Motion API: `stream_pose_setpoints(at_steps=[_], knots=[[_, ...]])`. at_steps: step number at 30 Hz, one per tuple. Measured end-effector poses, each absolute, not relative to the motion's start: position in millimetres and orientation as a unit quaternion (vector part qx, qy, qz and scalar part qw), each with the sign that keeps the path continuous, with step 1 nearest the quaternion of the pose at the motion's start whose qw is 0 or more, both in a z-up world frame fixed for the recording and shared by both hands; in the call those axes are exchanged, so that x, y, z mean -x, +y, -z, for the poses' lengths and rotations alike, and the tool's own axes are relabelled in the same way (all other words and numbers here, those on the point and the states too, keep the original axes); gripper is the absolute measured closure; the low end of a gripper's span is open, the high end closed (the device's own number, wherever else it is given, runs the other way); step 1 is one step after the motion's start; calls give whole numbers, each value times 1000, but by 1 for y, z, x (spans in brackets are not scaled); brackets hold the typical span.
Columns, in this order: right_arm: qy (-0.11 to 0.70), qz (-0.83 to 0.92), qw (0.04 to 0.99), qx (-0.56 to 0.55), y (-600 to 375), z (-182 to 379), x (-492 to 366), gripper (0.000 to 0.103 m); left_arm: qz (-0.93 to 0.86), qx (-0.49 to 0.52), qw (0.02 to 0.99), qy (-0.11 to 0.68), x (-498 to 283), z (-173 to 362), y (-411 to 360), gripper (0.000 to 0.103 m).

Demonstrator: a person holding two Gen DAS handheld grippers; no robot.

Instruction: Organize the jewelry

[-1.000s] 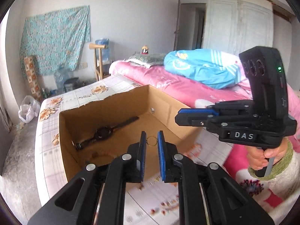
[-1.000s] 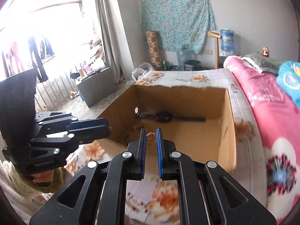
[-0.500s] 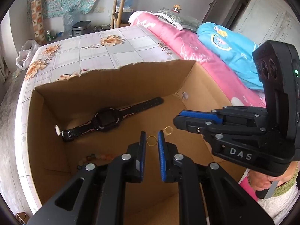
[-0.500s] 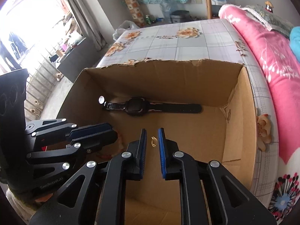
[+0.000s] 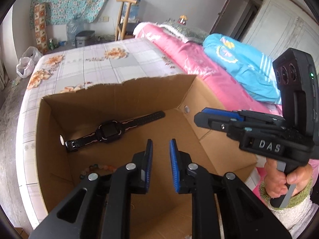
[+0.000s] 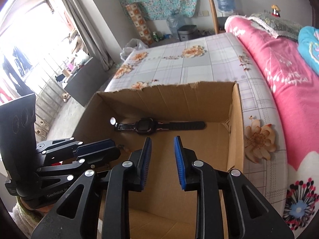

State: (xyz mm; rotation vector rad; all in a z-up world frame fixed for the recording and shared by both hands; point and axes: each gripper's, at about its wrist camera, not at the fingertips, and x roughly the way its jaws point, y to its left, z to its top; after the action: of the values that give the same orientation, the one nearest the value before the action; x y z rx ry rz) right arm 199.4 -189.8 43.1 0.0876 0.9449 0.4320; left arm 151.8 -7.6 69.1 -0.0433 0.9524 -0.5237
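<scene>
An open cardboard box [image 5: 119, 97] [image 6: 169, 97] stands on the bed. A black watch [image 5: 108, 132] [image 6: 145, 127] lies flat along its far wall. A bead bracelet [image 5: 95, 168] lies on the box floor at the near left, partly hidden by my left gripper. My left gripper [image 5: 160, 146] is open and empty above the box floor. My right gripper [image 6: 162, 144] is open and empty above the box too. Each gripper shows in the other's view, the right [image 5: 215, 117] and the left [image 6: 99, 149]. The small gold rings are not visible.
The bed has a floral checked sheet [image 6: 199, 63], a pink quilt [image 6: 279, 63] and a blue blanket [image 5: 239, 63] to the right. A window with curtains [image 6: 49, 45] is at the left. A wooden chair [image 5: 123, 20] and bottles stand by the far wall.
Both grippers opened and the gold rings they held are gone from between the fingers. Both grippers lifted slightly and tilted back over the box.
</scene>
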Motion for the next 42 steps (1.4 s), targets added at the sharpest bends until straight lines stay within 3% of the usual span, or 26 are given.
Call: stream_pose_setpoints(at_steps=[6,10,17,23,38,42], knots=[[398,-231,887,-47,-197,-70,-155,76,270,22,880,391,-98,-98,15,86],[349,-265,897,-54,-209,-81,-100,70,283,21,890,358,-49,-99,36,86],[373,-286,881,-59,-209,-32,-42,68,298,6,883,364,13,-52,40,86],[437,-252,858,-98,-201,22,-58,69,242,-38,875,416,4,2,21,86],[420,-240,861,-156,-214,27,-106,69,176,-42,912,367,-42,-1,39,86],[417,-237,866,-143,-209,29,-100,69,193,-11,893,406,-49,12,35,86]])
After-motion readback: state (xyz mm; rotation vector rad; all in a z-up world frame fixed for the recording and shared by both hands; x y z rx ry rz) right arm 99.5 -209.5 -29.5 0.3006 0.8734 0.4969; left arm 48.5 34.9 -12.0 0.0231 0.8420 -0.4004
